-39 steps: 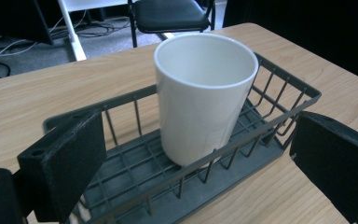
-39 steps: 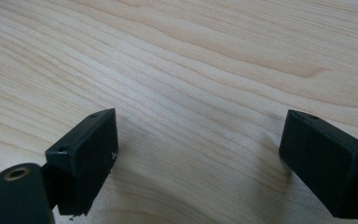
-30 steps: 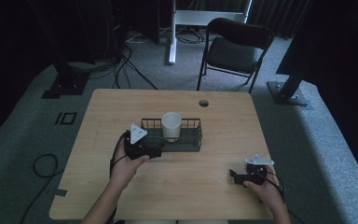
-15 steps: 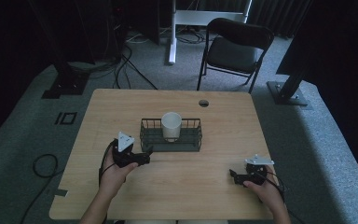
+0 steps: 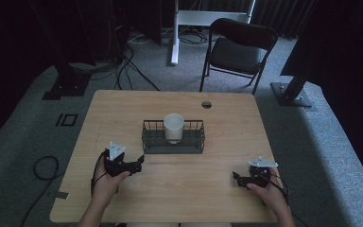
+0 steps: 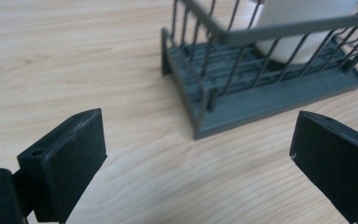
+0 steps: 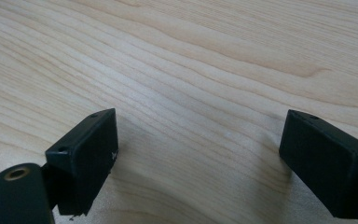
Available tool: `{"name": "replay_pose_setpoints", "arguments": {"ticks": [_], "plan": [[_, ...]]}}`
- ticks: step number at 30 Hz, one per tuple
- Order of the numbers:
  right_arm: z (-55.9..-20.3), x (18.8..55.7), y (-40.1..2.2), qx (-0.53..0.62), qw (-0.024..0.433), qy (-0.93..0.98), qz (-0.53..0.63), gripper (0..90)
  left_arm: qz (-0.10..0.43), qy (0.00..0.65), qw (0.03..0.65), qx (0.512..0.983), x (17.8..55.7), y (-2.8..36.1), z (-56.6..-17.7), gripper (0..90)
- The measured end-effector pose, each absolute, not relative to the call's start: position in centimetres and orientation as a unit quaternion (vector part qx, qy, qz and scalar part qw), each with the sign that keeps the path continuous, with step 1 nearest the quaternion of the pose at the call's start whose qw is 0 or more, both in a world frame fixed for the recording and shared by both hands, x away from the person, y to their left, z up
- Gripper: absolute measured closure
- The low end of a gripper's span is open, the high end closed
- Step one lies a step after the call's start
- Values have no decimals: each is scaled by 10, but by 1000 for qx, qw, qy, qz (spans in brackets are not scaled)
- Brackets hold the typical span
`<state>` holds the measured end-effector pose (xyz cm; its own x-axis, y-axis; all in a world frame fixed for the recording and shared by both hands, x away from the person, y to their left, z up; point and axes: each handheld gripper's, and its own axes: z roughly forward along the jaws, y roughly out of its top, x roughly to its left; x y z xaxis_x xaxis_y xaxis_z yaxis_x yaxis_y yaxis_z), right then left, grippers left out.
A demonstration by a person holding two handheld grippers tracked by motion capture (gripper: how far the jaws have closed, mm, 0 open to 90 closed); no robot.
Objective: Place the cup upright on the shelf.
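Resting gaping and empty on the worktop (image 5: 179, 189), left tongs (image 5: 139, 161) face a wire basket (image 5: 151, 142) holding a white cup (image 5: 173, 126), likely light, rigid, slippery, best gripped by its rim; right tongs (image 5: 237, 178) lie well apart.

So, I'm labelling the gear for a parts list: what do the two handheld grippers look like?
Both are black. The left gripper and right gripper each carry a grey three-cornered plate on top and trail a black cable. Their jaws are flat, blocky black pads with small holes. The forearms are bare, no sleeves visible.
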<state>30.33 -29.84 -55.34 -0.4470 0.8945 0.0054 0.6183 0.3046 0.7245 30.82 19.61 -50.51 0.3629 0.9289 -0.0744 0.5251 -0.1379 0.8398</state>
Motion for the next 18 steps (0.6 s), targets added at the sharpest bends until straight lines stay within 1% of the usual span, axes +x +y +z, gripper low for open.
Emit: {"name": "replay_pose_setpoints", "arguments": {"ticks": [5,12,13,16,18], "plan": [[-553,303,-298,484,205,781,336,112,251,531,393,708,302,212,-517,40],[-553,303,-298,484,205,781,337,112,245,546,379,706,298,223,-524,40],[-553,303,-298,484,205,781,337,112,242,558,365,705,296,231,-527,40],[-553,303,-298,484,205,781,337,112,240,566,358,703,293,240,-530,40],[-553,303,-298,484,205,781,337,112,240,566,358,703,293,240,-530,40]]}}
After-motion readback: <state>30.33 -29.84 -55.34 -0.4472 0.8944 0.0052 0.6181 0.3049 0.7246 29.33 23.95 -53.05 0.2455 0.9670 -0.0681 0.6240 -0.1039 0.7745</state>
